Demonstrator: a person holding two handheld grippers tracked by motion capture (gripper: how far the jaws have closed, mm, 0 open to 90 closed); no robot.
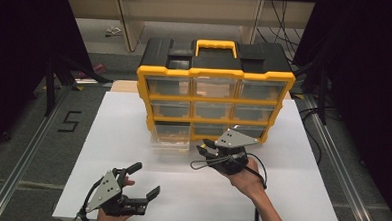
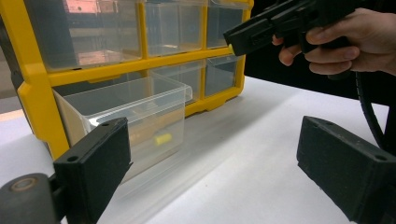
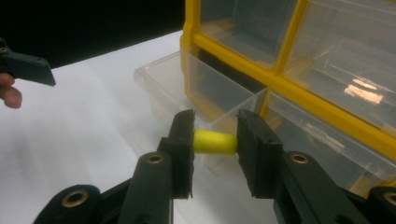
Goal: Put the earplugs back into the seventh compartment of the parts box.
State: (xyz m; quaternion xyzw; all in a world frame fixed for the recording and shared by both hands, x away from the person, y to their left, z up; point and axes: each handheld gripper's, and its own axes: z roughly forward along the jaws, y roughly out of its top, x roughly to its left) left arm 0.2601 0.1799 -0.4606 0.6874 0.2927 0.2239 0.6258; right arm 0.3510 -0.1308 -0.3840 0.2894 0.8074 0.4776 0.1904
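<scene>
A yellow-framed organizer [image 1: 214, 96] with clear drawers stands at the middle of the white table. Its bottom-left drawer [image 1: 171, 137] is pulled out; in the left gripper view this drawer [image 2: 135, 116] holds a small yellow piece [image 2: 163, 138]. My right gripper [image 3: 215, 140] is shut on a short yellow foam cylinder [image 3: 215, 141], held level just in front of the drawers. In the high view the right gripper [image 1: 207, 148] hovers to the right of the open drawer. My left gripper [image 1: 146, 181] rests open near the table's front left, with nothing between its jaws.
The white tabletop [image 1: 290, 194] spreads out in front of the organizer. Black stands and cables [image 1: 309, 110] flank the table on both sides. A "5" mark [image 1: 69, 121] is on the floor at left.
</scene>
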